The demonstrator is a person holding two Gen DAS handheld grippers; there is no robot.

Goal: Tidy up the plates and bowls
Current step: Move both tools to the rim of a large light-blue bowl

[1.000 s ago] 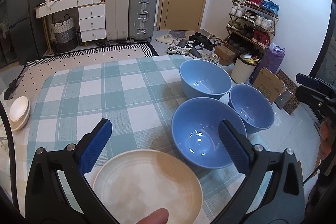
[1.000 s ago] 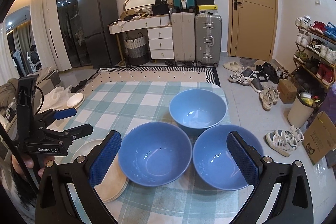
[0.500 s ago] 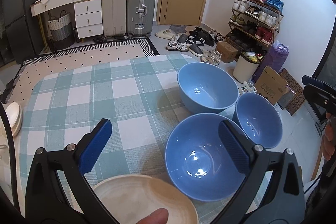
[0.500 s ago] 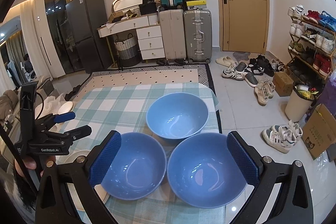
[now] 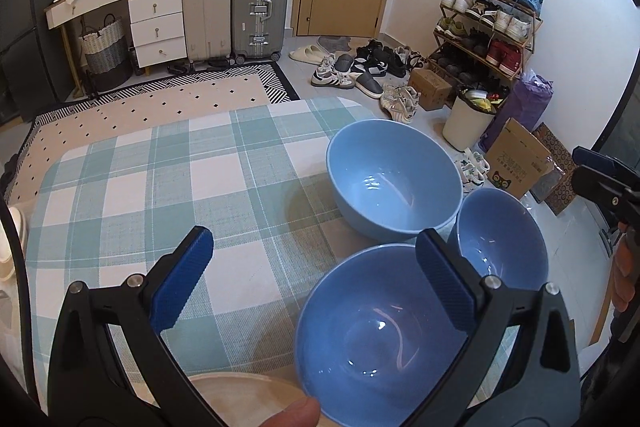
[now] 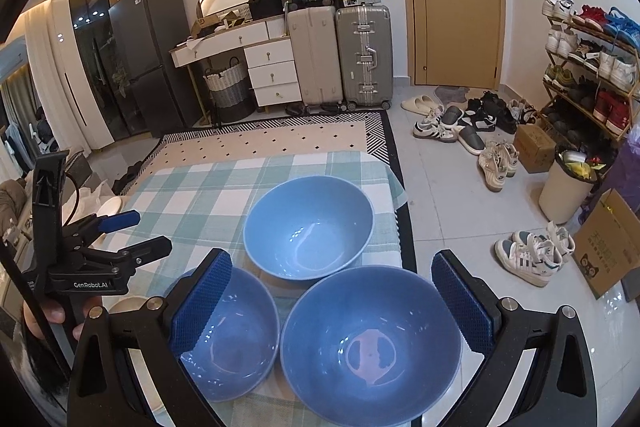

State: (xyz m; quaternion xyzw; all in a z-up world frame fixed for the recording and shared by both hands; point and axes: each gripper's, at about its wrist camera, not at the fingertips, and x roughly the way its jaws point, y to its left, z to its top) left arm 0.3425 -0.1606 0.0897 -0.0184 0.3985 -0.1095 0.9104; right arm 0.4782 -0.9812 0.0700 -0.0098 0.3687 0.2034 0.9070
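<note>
Three blue bowls (image 6: 308,227) on the checked tablecloth (image 5: 160,187), nearest one dead ahead of the right gripper (image 6: 334,301), jaws spread wide, holding nothing. Left gripper (image 5: 316,281) likewise empty (cream plate (image 5: 240,399) right under it). Probably glazed, slippery, chippable; best pinched at the rim.

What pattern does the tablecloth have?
The tablecloth has a teal-and-white check pattern, clearest in the left wrist view.

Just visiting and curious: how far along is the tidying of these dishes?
Barely begun. Nothing looks stacked: three blue bowls, near right, near left and far, sit separately on the checked tablecloth, beside a beige plate. Both the left gripper and right gripper are open and empty. Everything remains.
</note>
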